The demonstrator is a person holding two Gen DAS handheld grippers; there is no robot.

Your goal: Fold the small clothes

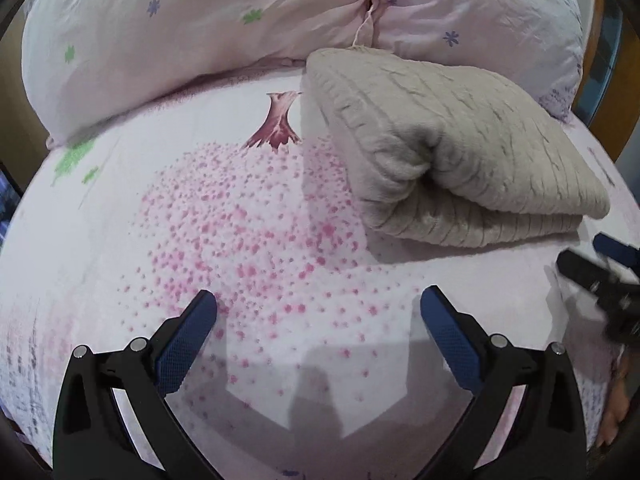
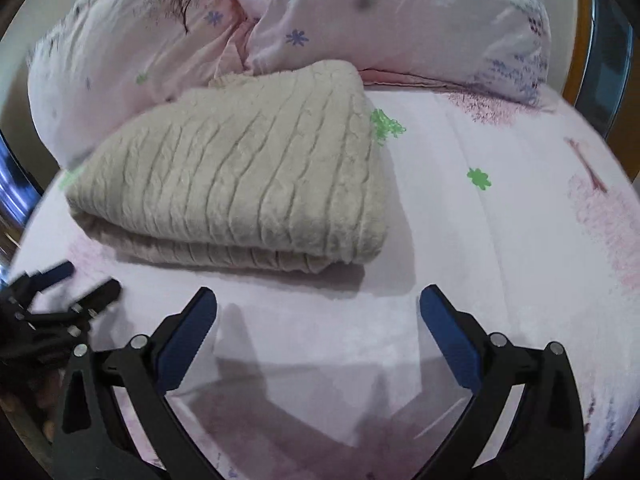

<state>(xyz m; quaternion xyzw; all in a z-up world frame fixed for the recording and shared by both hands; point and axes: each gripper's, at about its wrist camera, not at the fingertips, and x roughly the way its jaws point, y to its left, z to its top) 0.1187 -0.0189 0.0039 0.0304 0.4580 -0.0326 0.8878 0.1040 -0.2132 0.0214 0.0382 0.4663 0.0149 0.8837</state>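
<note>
A beige ribbed fleece garment [image 1: 452, 152] lies folded in a thick stack on the bed, right of centre in the left wrist view and left of centre in the right wrist view [image 2: 240, 176]. My left gripper [image 1: 318, 300] is open and empty over the bare sheet, short of the garment and to its left. My right gripper [image 2: 318, 300] is open and empty just in front of the folded stack. Each gripper shows at the edge of the other's view: the right gripper [image 1: 600, 272] and the left gripper [image 2: 68, 288].
The bed sheet [image 1: 240, 240] is pale pink with a tree print. A large pink pillow [image 1: 200, 28] lies behind the garment against the headboard, also seen in the right wrist view [image 2: 360, 16]. A wooden bed frame edge [image 2: 580, 40] shows at far right.
</note>
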